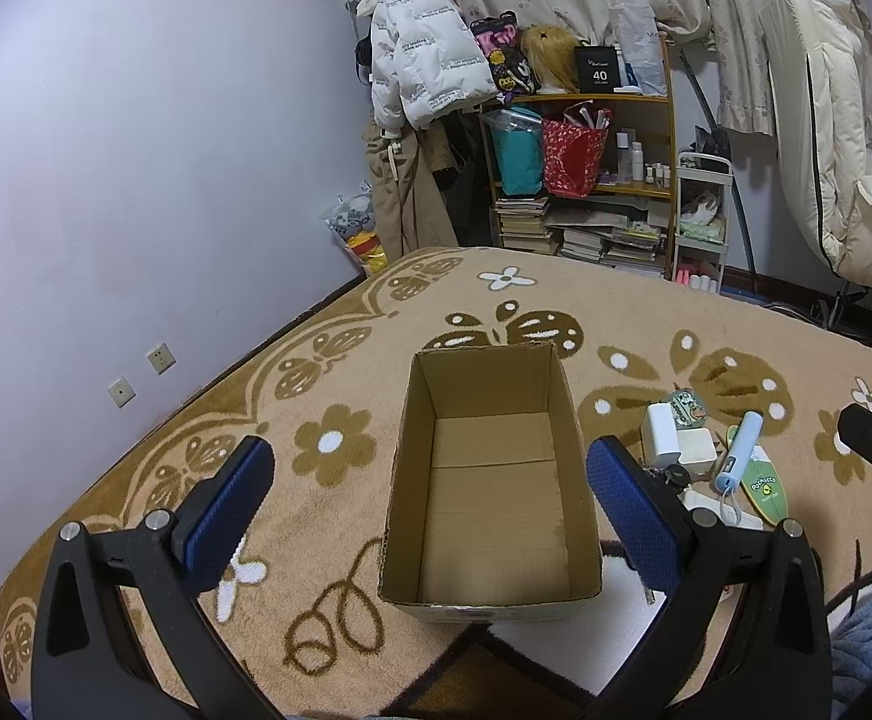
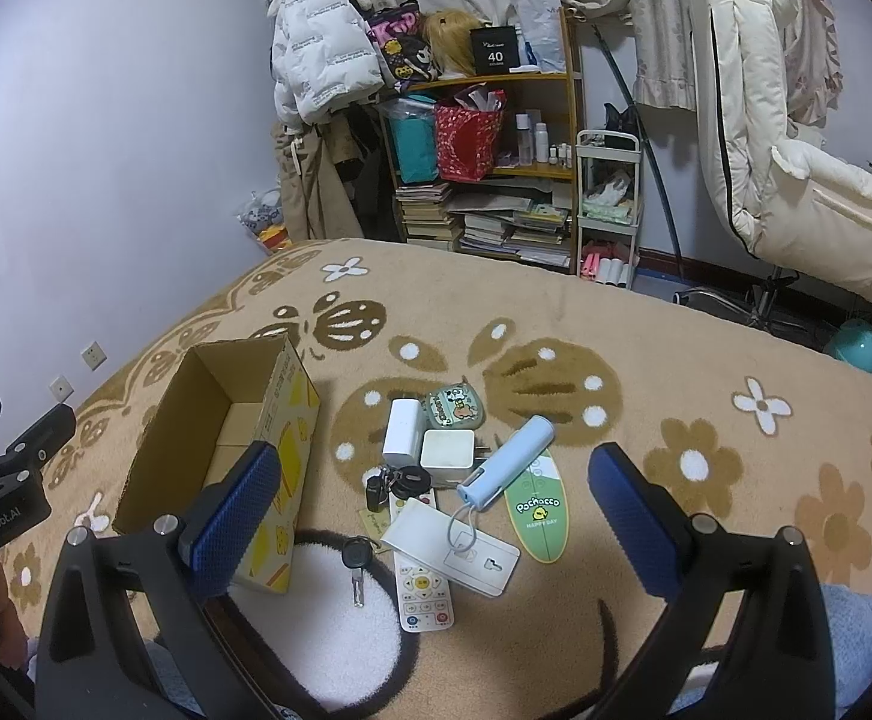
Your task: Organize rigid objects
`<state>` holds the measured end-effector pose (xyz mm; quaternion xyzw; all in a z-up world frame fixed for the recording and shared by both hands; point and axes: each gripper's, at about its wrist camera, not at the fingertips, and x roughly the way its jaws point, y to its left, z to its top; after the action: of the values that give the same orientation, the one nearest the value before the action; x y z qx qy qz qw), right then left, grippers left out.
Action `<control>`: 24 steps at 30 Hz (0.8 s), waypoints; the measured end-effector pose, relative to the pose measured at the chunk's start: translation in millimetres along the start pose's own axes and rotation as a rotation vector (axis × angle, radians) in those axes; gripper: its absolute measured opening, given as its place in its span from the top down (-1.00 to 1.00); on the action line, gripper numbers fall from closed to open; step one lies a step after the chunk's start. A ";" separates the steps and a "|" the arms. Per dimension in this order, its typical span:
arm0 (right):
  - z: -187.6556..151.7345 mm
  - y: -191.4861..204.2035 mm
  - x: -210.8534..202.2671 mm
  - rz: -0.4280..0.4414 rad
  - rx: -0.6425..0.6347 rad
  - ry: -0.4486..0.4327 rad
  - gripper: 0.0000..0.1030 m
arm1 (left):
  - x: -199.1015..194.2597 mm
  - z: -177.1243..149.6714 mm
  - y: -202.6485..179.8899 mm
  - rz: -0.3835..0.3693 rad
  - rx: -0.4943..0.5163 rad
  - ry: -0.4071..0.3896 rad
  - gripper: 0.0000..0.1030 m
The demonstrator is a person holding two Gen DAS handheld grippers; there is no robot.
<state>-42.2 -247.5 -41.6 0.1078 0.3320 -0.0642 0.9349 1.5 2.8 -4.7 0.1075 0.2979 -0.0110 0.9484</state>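
An open brown cardboard box (image 1: 484,480) is sitting upright beside me; white chargers (image 2: 429,441), keys (image 2: 396,483), a remote (image 2: 423,591) (partly covered) are lying clustered right of it.

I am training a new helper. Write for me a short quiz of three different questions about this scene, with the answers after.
1. True or false: the cardboard box already holds some items.
2. Which item lies partly on the remote control? A) the white power strip B) the green case C) the single key
3. Fill in: both the left gripper and the right gripper are ____.

Key: 1. False, it is empty. 2. A. 3. open.
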 end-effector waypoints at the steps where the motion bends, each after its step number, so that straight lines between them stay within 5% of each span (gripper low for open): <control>1: 0.2 0.6 0.4 0.001 0.001 0.001 -1.00 | 0.2 -0.3 0.3 0.001 0.000 0.000 -1.00; 24: 0.7 0.5 -0.3 0.000 0.001 -0.003 -1.00 | 0.5 -1.7 -6.6 -0.006 0.004 0.007 -1.00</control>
<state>-41.9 -247.2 -40.8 0.1080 0.3308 -0.0646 0.9353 0.4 -3.3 -7.6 0.1087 0.3013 -0.0140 0.9472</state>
